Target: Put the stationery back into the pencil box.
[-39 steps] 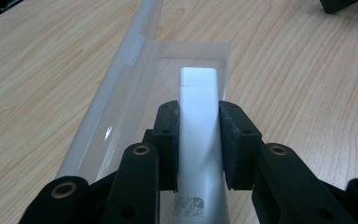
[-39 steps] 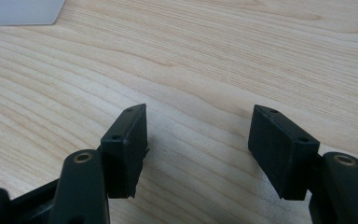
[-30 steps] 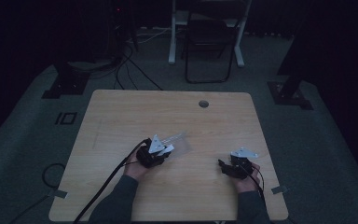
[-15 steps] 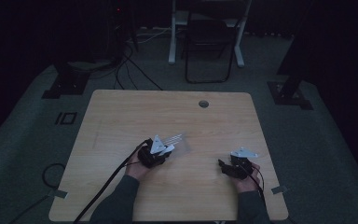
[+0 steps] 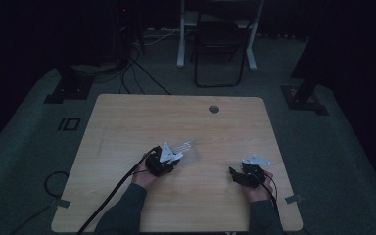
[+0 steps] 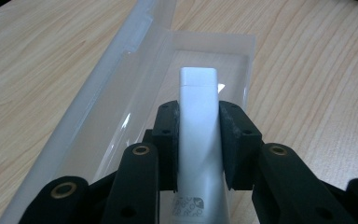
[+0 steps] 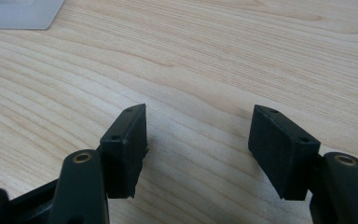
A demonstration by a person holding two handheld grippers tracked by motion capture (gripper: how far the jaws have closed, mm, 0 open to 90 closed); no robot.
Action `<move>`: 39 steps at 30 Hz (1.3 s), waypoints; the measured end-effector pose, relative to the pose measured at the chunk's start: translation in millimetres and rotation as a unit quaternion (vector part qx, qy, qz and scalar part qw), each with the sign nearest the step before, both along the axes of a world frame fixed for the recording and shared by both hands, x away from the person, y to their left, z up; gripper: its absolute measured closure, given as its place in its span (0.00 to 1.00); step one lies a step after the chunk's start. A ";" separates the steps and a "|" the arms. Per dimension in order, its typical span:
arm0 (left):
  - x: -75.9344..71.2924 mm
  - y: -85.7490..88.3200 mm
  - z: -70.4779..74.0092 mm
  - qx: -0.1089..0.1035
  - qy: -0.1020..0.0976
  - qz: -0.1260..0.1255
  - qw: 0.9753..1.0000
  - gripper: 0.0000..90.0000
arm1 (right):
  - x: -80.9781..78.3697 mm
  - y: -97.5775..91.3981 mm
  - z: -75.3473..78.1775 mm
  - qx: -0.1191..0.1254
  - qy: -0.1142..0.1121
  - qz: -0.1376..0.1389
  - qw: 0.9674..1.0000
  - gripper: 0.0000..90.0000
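My left tongs [image 6: 199, 140] grip the white bar [image 6: 198, 135] over the clear plastic case [image 6: 121, 93] on the worktop [image 5: 127, 127], my right tongs [image 7: 200, 140] stand open and empty; next, I think, the bar must go carefully into the case.

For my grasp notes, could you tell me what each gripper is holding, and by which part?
The left gripper is shut on a white bar, clamped across its narrow sides just below its squared top end, over a clear plastic case. The right gripper holds nothing.
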State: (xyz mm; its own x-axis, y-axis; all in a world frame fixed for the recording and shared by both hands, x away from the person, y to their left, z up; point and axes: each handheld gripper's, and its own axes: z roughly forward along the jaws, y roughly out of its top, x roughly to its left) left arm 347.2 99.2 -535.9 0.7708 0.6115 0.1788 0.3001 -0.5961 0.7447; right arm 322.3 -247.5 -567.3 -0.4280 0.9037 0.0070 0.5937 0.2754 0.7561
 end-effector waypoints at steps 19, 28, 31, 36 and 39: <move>4.6 -7.7 1.1 0.011 -0.005 0.001 1.000 0.78 | 0.5 0.6 0.0 -0.002 0.000 0.003 1.000 0.41; 6.9 -7.0 -1.0 0.019 -0.007 0.007 1.000 0.78 | 0.5 0.6 0.0 -0.001 0.000 0.002 1.000 0.41; 7.5 -7.0 -2.0 0.025 -0.008 0.008 1.000 0.78 | 0.5 0.6 0.0 -0.001 -0.001 0.002 1.000 0.41; 7.1 -6.9 -1.5 0.023 -0.010 0.006 1.000 0.74 | 0.4 0.8 0.0 -0.001 -0.001 0.003 1.000 0.41; 5.8 -6.5 0.3 0.023 -0.011 0.005 1.000 0.72 | 0.3 0.9 0.0 -0.001 -0.001 0.003 1.000 0.41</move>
State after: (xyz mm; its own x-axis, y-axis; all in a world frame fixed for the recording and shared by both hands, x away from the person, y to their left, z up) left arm 353.0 92.7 -535.7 0.7599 0.6107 0.2227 0.2911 -0.6261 0.7234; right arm 322.6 -246.7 -567.3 -0.4327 0.9015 0.0044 0.5909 0.2799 0.7567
